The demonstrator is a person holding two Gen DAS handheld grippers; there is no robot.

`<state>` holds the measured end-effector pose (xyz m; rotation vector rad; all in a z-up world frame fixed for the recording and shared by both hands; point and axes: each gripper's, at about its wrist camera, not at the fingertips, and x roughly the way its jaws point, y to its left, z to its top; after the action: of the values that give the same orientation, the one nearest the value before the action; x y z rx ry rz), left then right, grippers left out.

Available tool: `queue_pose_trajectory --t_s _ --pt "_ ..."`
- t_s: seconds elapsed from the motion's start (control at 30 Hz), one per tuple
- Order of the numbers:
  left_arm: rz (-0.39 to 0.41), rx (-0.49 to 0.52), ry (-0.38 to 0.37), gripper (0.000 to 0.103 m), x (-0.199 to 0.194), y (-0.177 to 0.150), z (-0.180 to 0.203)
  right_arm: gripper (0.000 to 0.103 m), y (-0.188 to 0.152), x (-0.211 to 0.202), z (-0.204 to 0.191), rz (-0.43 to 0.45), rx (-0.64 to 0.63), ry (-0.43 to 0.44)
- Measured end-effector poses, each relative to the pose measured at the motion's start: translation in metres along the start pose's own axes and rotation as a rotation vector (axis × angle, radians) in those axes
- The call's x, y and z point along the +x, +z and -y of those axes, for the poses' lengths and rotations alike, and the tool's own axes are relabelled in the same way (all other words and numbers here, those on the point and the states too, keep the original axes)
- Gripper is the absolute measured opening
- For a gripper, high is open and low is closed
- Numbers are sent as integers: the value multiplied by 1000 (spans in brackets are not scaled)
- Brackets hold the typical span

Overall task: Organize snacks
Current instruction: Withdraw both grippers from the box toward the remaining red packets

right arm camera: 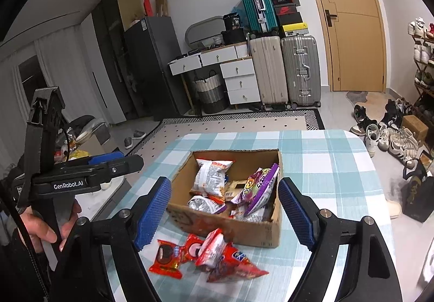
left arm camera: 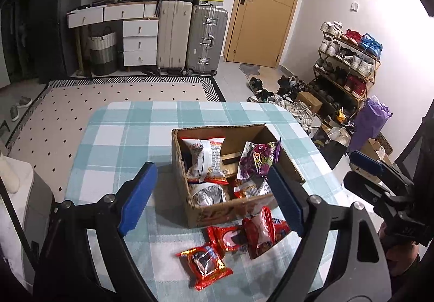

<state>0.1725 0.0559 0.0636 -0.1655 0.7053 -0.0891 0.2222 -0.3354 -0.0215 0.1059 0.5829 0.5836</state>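
**Both hand-held grippers hover released over the snack box**

While both tools point down at the checked desk (left arm camera: 114, 134), neither one grips anything. Seen from its own camera, the left hand-held gripper (left arm camera: 211, 193) fills the lower part of the frame, its blue pads spread wide with only the box and packets far beneath them. At the left edge of the right wrist view the same tool appears side-on, a hand (right arm camera: 44, 226) wrapped around its black handle, and white lettering on its body reads "GenRobot.AI". The right hand-held gripper (right arm camera: 225, 212) likewise stands released, its ribbed blue pads apart at the lower centre of its frame, nothing between them.

At the middle of the desk sits the open cardboard box (right arm camera: 230, 228), with faint red print on its near wall that I cannot read. Inside lie a white packet with red markings (right arm camera: 211, 174), a crumpled silver packet (right arm camera: 204, 204) and a purple packet (right arm camera: 260, 185) leaning against the right wall. Just in front of the box, toward the bottom of the frame, a loose heap of red packets (right arm camera: 206, 256) rests on the cloth, glossy and overlapping; their printing is too blurred to read.
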Motion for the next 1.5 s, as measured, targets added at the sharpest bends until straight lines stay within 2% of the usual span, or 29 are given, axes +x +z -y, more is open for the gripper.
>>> queue_pose_trajectory --t_s 0.43,0.77,1.03,1.5 --pt "10 -12 23 88 -37 -42 5 87 -41 -33 -17 -4 10 12" --pt "-22 -33 7 89 -40 -76 0 91 -78 -43 -10 -32 71 -9" --pt "6 -66 -5 100 -48 -100 -4 91 -107 -47 -15 -67 109 -6" --pt "-41 -99 -20 102 -23 -139 -14 92 -136 -24 -15 -131 138 -6"
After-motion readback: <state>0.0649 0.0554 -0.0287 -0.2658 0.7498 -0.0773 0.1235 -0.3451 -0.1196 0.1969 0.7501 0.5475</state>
